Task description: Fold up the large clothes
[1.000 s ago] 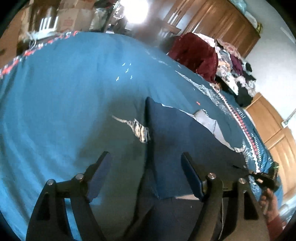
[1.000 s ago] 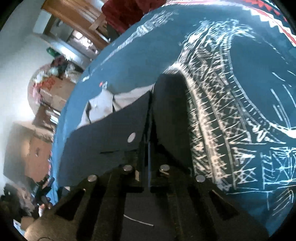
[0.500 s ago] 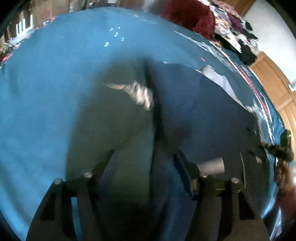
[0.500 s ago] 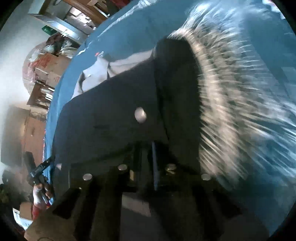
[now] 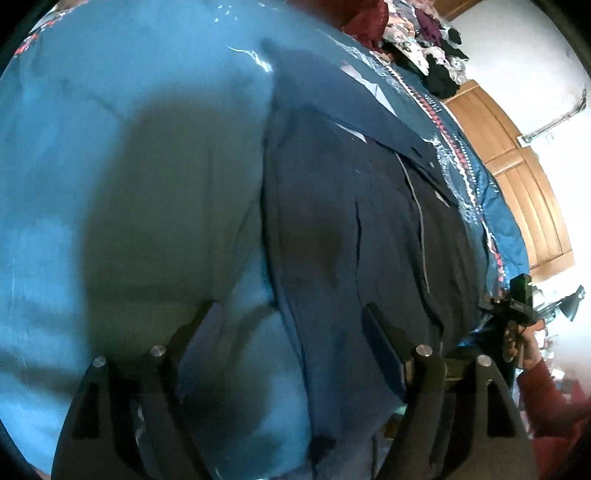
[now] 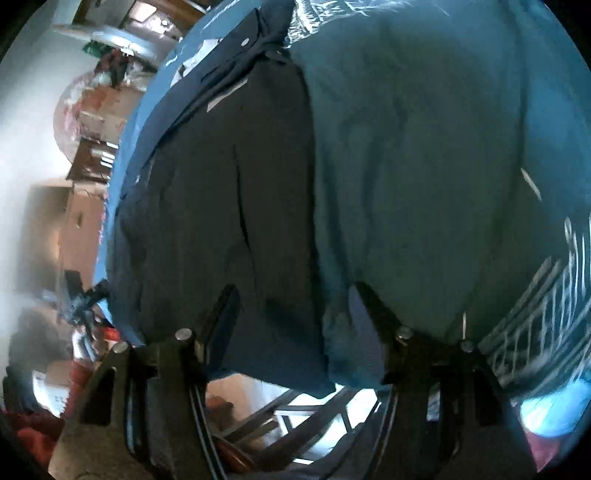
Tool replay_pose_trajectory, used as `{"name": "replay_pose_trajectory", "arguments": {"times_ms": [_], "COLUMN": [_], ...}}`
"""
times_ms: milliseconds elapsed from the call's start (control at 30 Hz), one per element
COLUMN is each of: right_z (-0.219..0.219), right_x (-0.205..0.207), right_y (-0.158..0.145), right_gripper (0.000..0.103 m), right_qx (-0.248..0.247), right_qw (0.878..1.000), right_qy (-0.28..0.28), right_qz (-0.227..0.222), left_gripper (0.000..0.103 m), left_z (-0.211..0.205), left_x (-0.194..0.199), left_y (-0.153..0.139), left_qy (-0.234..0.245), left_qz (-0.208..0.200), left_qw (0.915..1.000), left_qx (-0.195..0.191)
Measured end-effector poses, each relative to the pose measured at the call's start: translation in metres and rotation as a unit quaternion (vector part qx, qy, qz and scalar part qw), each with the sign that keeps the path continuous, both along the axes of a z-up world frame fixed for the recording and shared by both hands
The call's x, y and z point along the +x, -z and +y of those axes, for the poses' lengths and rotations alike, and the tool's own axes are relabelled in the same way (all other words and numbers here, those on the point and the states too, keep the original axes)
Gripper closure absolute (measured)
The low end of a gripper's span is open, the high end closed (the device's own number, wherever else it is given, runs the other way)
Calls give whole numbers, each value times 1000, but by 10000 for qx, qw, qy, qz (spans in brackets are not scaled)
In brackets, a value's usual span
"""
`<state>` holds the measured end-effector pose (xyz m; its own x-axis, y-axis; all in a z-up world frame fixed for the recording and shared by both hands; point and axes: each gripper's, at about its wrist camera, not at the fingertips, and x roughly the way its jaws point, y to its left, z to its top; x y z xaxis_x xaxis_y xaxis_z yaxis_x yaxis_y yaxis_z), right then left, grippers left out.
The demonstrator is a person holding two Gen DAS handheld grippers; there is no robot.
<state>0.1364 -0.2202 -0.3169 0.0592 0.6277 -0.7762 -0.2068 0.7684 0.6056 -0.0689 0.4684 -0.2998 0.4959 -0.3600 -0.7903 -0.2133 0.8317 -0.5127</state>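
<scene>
Both sets of fingers spread apart, nothing clamped. My left gripper (image 5: 291,328) sits low over the dark navy garment (image 5: 354,229), which lies flat on the bed's blue patterned cover (image 5: 110,147); its long edge runs up between the left fingers. My right gripper (image 6: 295,306) straddles the opposite long edge, near the corner by the bed edge. Clothes pile (image 5: 417,33) at the far end of the bed, wooden wardrobe (image 5: 517,155) beyond.
</scene>
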Motion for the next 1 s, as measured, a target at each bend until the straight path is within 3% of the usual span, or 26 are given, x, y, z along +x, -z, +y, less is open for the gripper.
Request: {"name": "replay_pose_trajectory", "arguments": {"times_ms": [267, 567, 667, 733, 900, 1000], "right_z": [26, 27, 26, 24, 14, 10], "right_x": [-28, -30, -33, -30, -22, -26], "right_y": [9, 5, 5, 10, 23, 19], "right_gripper": [42, 42, 43, 50, 66, 68], "right_qx": [56, 126, 144, 240, 869, 674], "right_qw": [9984, 9981, 9982, 9986, 9954, 9972], "right_qy": [-557, -594, -582, -474, -127, -132], "right_qz": [67, 58, 16, 60, 395, 287], "left_gripper": [22, 23, 39, 53, 56, 58], "left_z": [-6, -48, -55, -62, -67, -64], "left_x": [-19, -24, -23, -20, -12, -16], "left_y": [-3, 2, 5, 8, 10, 14], "left_qy": [115, 660, 730, 810, 787, 729], "left_qz": [20, 104, 93, 51, -72, -9], "left_qw": [9998, 9977, 9973, 9967, 9961, 9969], "left_qx": [-134, 83, 51, -65, -393, -279]}}
